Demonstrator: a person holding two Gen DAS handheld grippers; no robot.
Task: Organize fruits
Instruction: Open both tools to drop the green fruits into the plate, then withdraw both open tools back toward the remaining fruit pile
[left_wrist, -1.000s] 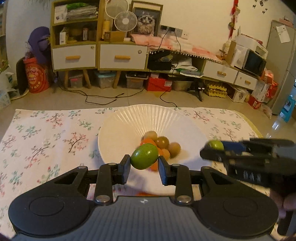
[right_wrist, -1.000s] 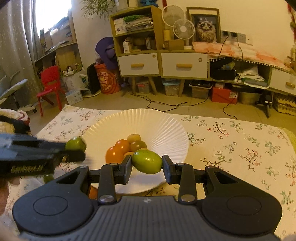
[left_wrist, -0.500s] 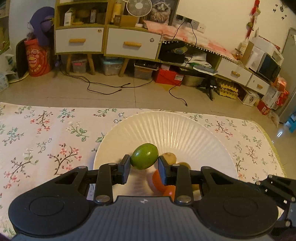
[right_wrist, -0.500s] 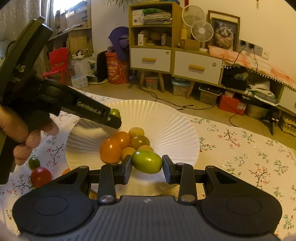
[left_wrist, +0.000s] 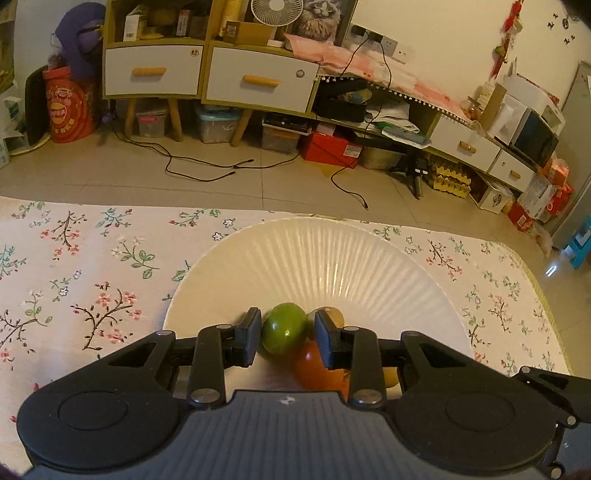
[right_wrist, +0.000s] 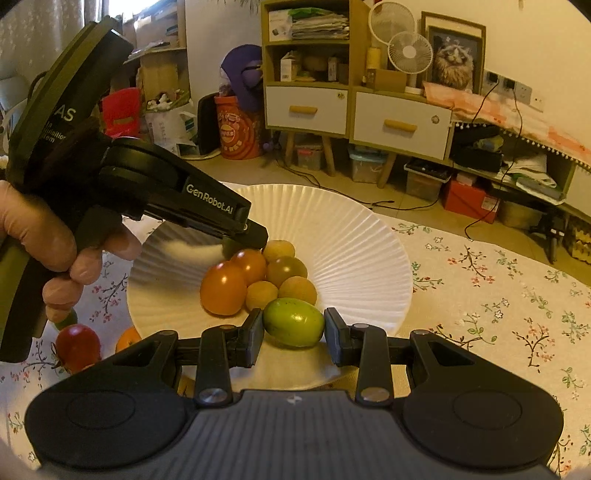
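Left tongs (left_wrist: 284, 338) clamped on green fruit (left_wrist: 284, 333), held just above white plate (left_wrist: 332, 251), fruit pile (right_wrist: 258, 280) directly beneath at 6 o'clock. Long axis of fruit tilted, top toward 1 o'clock. Right tongs (right_wrist: 293, 330) clamped on second green fruit (right_wrist: 293, 322) over near plate rim, long axis running 9 to 3 o'clock. Left tongs judged nearer to pile.

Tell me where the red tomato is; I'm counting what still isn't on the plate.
In the right wrist view the red tomato lies on the floral tablecloth at lower left, off the white plate, beside an orange fruit and below the hand.
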